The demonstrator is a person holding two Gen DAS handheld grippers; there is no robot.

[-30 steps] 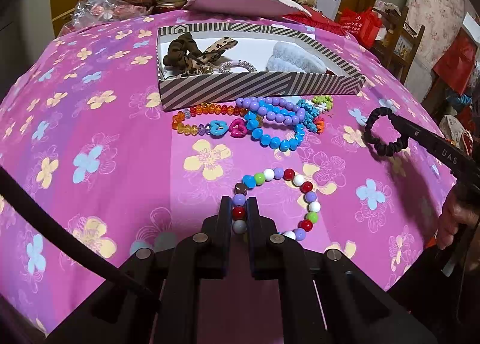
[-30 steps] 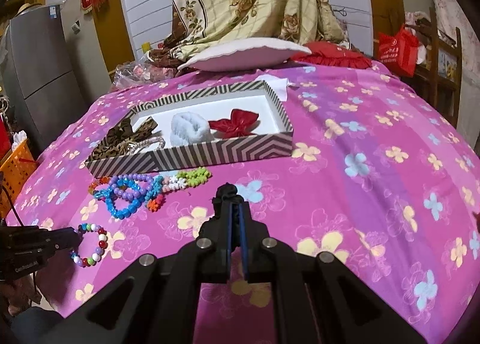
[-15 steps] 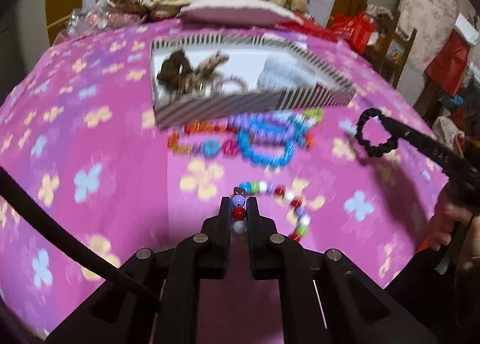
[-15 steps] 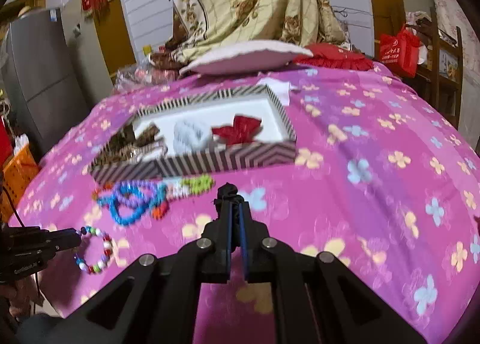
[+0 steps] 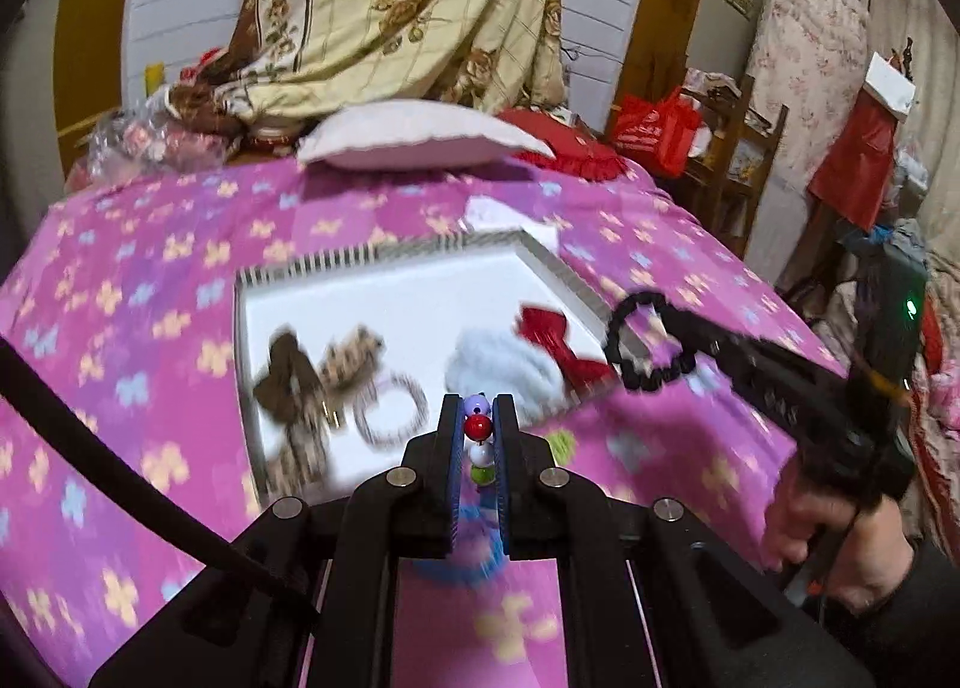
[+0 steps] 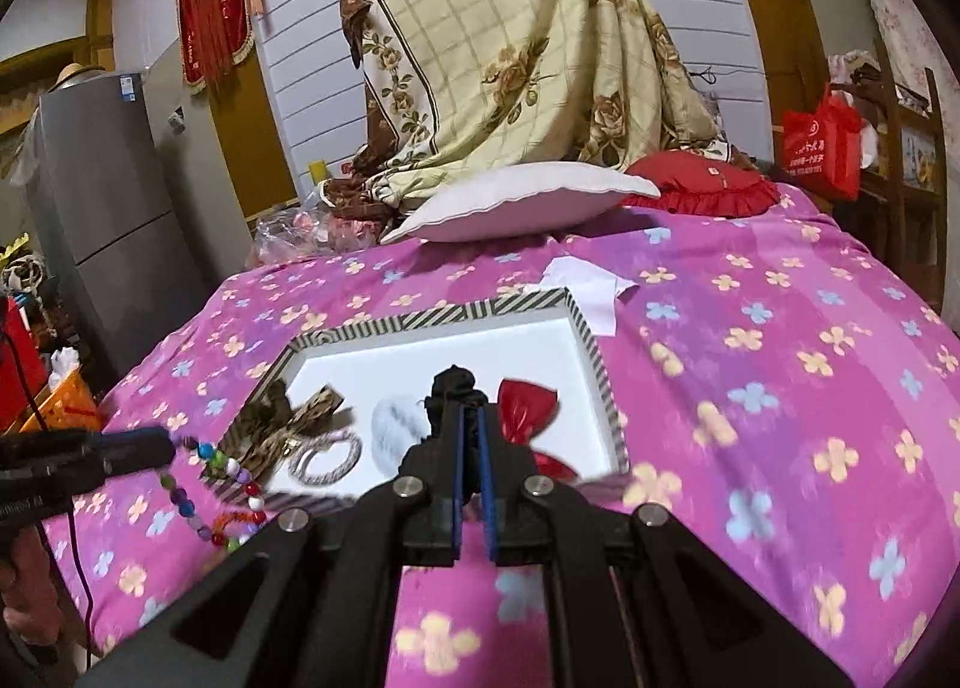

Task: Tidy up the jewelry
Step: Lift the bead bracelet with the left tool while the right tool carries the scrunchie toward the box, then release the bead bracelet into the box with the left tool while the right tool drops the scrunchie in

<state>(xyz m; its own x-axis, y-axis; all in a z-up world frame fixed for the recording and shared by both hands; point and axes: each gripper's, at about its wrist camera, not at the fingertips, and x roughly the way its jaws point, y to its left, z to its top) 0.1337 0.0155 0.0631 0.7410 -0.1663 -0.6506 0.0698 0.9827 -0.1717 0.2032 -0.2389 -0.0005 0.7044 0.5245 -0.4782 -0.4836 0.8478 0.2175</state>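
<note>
Floral bedspread (image 6: 780,388): left jaws pinch round glossy beads (image 5: 477,425); right jaws grip knobbly black band (image 5: 651,341).

Glossy plastic bead bracelet (image 5: 478,425), fluffy white scrunchie (image 6: 396,426), cloth bedspread (image 6: 750,388).

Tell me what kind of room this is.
Most likely a lived-in bedroom: a bed under a pink flowered bedspread, a white pillow and red cushion at its head, and a grey fridge alongside.

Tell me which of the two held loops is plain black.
The black beaded loop in the right gripper. The loop in the left gripper is a multicoloured bead bracelet.
</note>
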